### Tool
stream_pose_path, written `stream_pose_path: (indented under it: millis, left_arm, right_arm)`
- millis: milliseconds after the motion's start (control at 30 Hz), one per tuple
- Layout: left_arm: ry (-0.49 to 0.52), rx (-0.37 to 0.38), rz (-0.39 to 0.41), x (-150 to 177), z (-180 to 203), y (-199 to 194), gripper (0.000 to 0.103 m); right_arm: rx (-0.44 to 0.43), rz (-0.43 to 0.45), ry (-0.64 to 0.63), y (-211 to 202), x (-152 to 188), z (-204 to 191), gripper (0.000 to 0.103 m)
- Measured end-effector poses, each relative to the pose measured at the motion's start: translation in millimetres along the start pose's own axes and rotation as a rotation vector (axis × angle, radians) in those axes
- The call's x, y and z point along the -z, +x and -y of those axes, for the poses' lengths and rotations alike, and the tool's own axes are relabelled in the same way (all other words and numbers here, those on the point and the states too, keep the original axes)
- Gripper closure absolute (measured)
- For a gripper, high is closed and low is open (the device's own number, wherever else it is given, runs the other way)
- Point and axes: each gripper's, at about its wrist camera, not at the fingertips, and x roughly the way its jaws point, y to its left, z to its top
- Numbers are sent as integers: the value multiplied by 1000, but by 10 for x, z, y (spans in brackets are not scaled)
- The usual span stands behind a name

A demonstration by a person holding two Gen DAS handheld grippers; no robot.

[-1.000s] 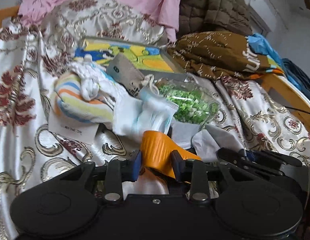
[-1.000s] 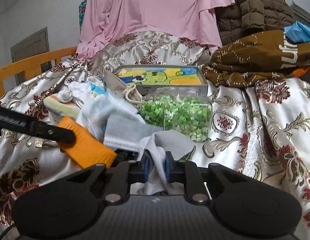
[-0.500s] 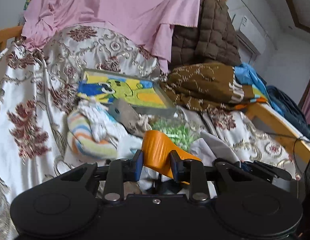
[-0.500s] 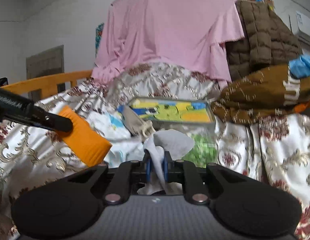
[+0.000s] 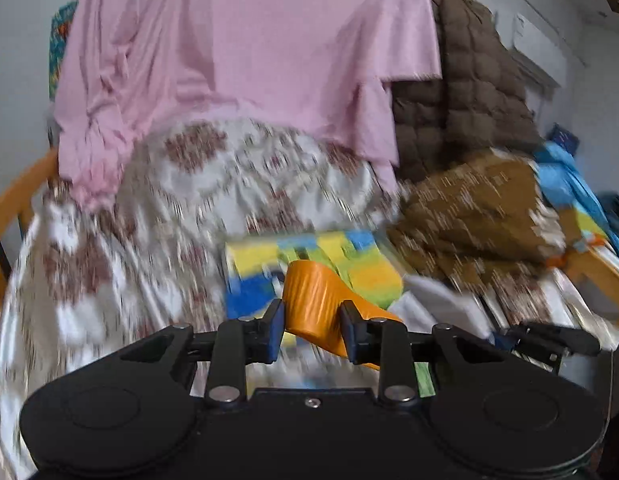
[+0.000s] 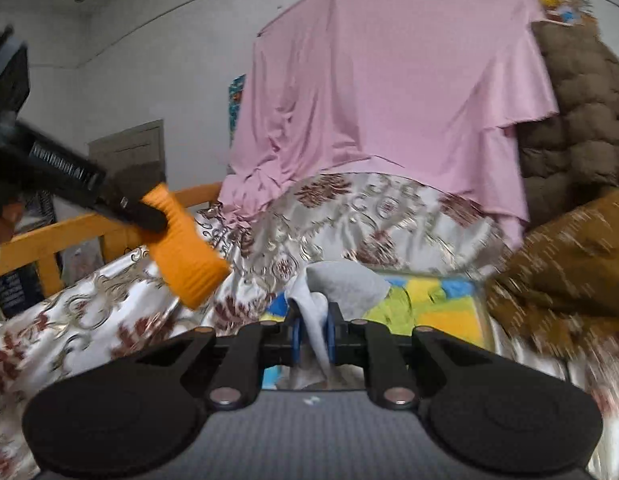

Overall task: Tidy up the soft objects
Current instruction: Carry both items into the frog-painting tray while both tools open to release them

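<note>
Nearest: my left gripper, clamped on an orange sponge, raised clear of the bed.
Beside it: my right gripper, pinching a grey cloth, also raised.
Beyond: colourful box, mid-bed; brown blanket, right edge; pink sheet, far end.
Handling: I judge both are in transit; keep both grips firm and carry level.

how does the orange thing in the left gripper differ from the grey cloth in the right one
Colour: the orange piece is bright orange, the grey cloth pale grey.
Surface: the orange piece is finely ribbed; the grey cloth looks smooth and plain.
Shape: the orange piece holds a stiff curve, while the grey cloth bunches and flops over the jaws.
Shared: each is pinched in a gripper, left gripper and right gripper, lifted above the patterned bedspread.
</note>
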Motion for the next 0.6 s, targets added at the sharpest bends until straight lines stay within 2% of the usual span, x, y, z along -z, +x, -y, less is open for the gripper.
stream_pose_path:
  millis: [133, 233, 300, 433, 600]
  left_arm:
    - [-58, -40, 45, -238, -121, 615, 70]
    - [-94, -52, 23, -259, -188, 1075, 70]
    - [-115, -49, -1, -217, -220, 1385, 70]
    - [-143, -26, -53, -51, -245, 1944, 70]
    - [-120, -5, -82, 152, -270, 2405, 70]
  right_arm:
    - [-8, -5, -52, 738, -203, 207, 89]
    - [9, -38, -36, 1237, -237, 396, 89]
    - [26, -77, 22, 1527, -224, 560, 89]
    - [67, -160, 85, 1916, -128, 799, 89]
    - [126, -237, 138, 2167, 1, 1045, 88]
